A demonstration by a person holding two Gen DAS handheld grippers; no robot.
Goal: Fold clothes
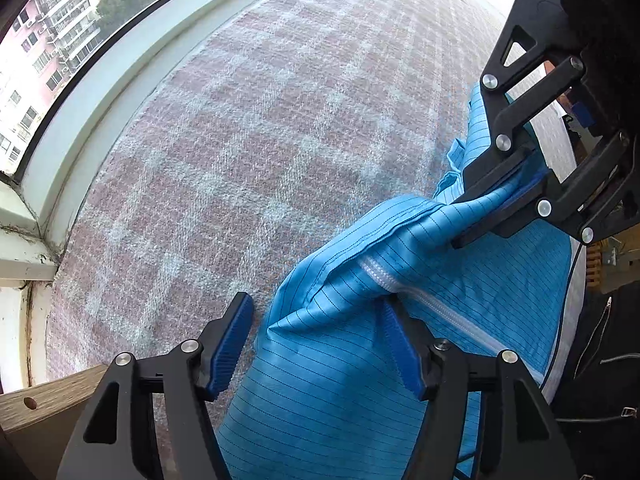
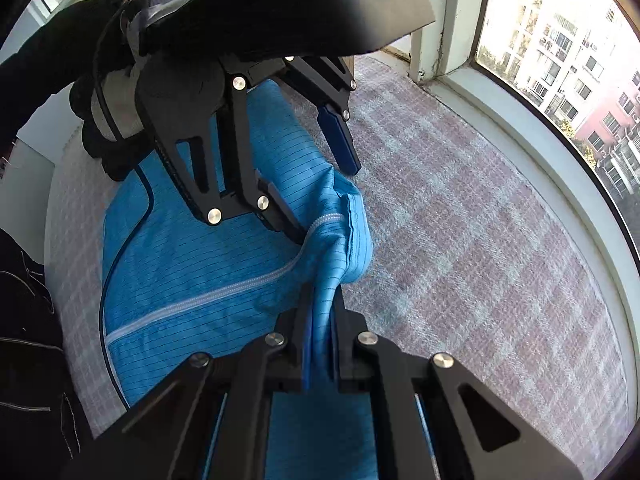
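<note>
Blue pinstriped garment (image 1: 320,360), bunched, white-zippered

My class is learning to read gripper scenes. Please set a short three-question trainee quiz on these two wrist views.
1. True or false: the right gripper is clamped on the blue pinstriped zip-front garment.
2. The left gripper is: A) open B) shut.
3. What lies under the garment?

Key: 1 true. 2 A; its blue ribbed pads stand apart, cloth between them. 3 a pink-and-white checked woven cover.
</note>
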